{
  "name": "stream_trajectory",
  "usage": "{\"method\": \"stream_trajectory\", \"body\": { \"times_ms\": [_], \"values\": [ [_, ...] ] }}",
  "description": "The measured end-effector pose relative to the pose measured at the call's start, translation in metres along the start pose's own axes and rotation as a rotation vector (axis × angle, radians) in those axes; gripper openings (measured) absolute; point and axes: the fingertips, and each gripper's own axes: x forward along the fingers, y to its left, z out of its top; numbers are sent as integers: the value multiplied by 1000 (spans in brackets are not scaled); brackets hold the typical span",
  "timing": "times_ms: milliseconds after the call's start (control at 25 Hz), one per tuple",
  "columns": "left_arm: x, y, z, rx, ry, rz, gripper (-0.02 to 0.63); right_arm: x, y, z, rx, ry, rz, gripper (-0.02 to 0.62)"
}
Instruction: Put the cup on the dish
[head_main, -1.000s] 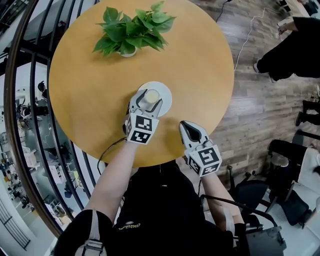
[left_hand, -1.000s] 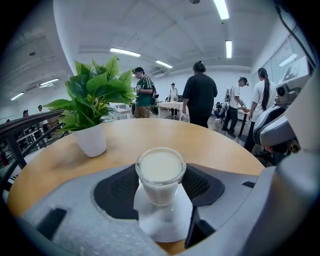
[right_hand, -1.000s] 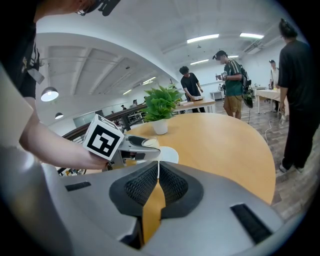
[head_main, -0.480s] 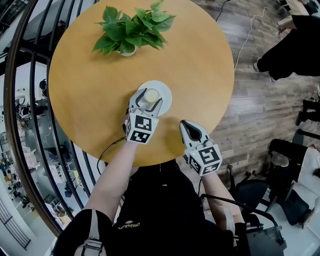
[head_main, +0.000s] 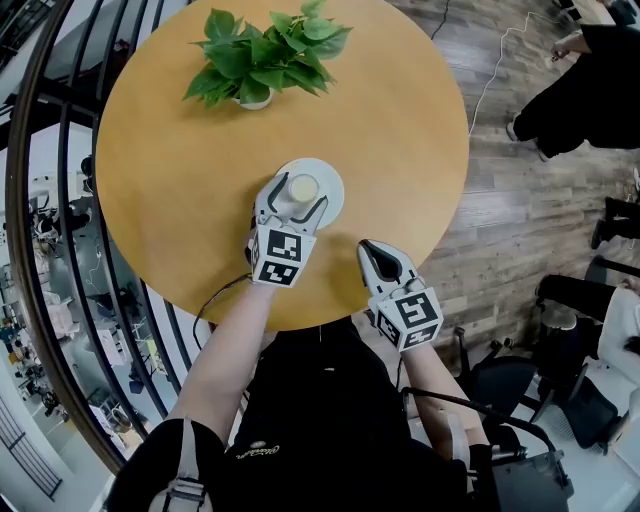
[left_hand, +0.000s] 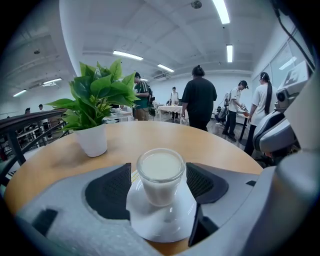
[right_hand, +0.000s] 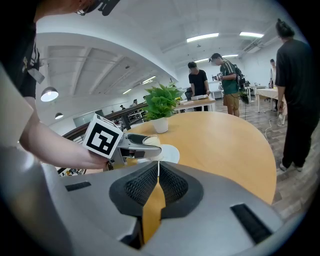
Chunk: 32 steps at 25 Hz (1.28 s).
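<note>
cup (head_main: 303, 187) on dish (head_main: 331, 181), well inside table (head_main: 400, 140) edge.

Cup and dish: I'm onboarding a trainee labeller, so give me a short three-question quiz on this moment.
1. True or false: the cup stands on the dish.
2. Which gripper has the cup between its jaws? A. left B. right
3. Fill in: beyond the dish, a potted ____ stands on the table.
Key: 1 true. 2 A: the left gripper has its jaws opening, pads off the cup; the right gripper is shut, empty. 3 plant.
</note>
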Motion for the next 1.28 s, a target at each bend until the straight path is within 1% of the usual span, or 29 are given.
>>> {"method": "stream_trajectory", "body": {
  "times_ms": [320, 560, 800, 1000, 1080, 1280],
  "values": [
    [-5, -1, 3, -3, 8, -6, 333, 1, 6, 3, -8, -7, 1, -3],
    [-11, -5, 7, -12, -9, -9, 333, -4, 11, 6, -15, -14, 3, -3],
    [-25, -5, 20, -7, -34, -3, 331, -9, 17, 16, -41, -37, 11, -3],
    [-48, -9, 44, 2, -80, 6, 325, -19, 23, 35, -69, -73, 15, -3],
    [-61, -12, 55, 8, -104, 9, 300, -23, 25, 45, -82, -92, 16, -3],
    [-94, -14, 82, 20, -163, 38, 204, -31, 32, 76, -121, -147, 21, -3]
  ]
}}
